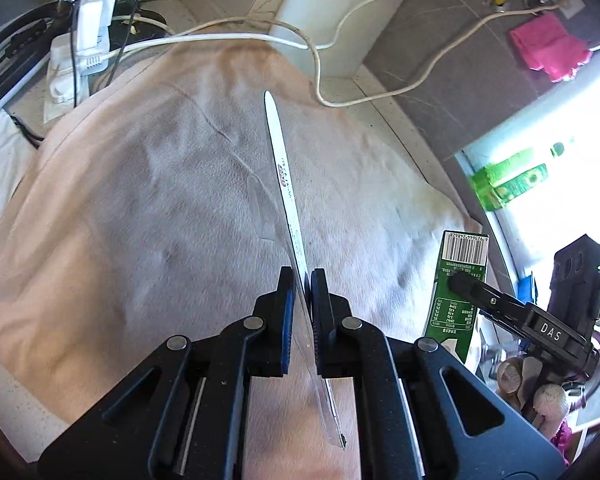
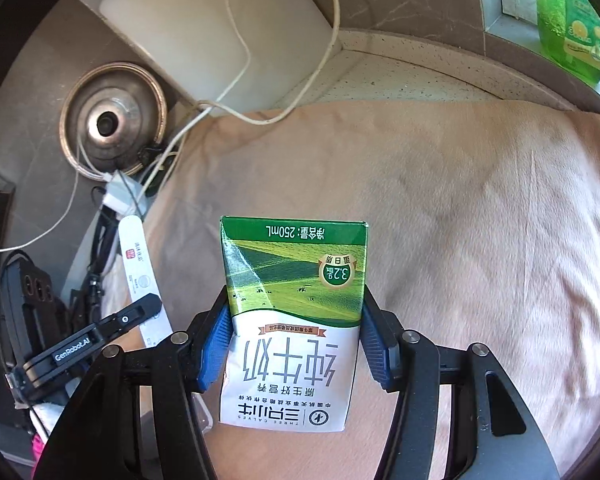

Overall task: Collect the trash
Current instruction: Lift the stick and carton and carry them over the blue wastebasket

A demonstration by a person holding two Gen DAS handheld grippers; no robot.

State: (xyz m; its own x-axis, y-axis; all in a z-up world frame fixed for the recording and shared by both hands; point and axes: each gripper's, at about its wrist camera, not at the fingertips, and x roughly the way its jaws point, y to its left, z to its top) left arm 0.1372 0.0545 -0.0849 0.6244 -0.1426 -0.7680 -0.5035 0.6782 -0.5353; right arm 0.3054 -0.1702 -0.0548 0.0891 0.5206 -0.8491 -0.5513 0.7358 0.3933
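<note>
My left gripper (image 1: pixel 302 276) is shut on a flat white and clear plastic package (image 1: pixel 285 184), held edge-on above the beige cloth (image 1: pixel 140 200). The same package (image 2: pixel 138 264) and the left gripper (image 2: pixel 150 305) show at the left of the right wrist view. My right gripper (image 2: pixel 296 320) is shut on a green and white 250 mL milk carton (image 2: pixel 296 312), held upside down above the cloth (image 2: pixel 460 220). In the left wrist view the carton (image 1: pixel 458 280) and the right gripper (image 1: pixel 458 280) are at the right.
White cables (image 1: pixel 340 32) and a power strip with chargers (image 1: pixel 84 52) lie at the cloth's far edge. A white cutting board (image 2: pixel 228 32) leans on the wall. A metal lid (image 2: pixel 112 120) is at the left. A green detergent bottle (image 2: pixel 572 20) stands on the windowsill. A pink cloth (image 1: pixel 548 46) hangs on the wall.
</note>
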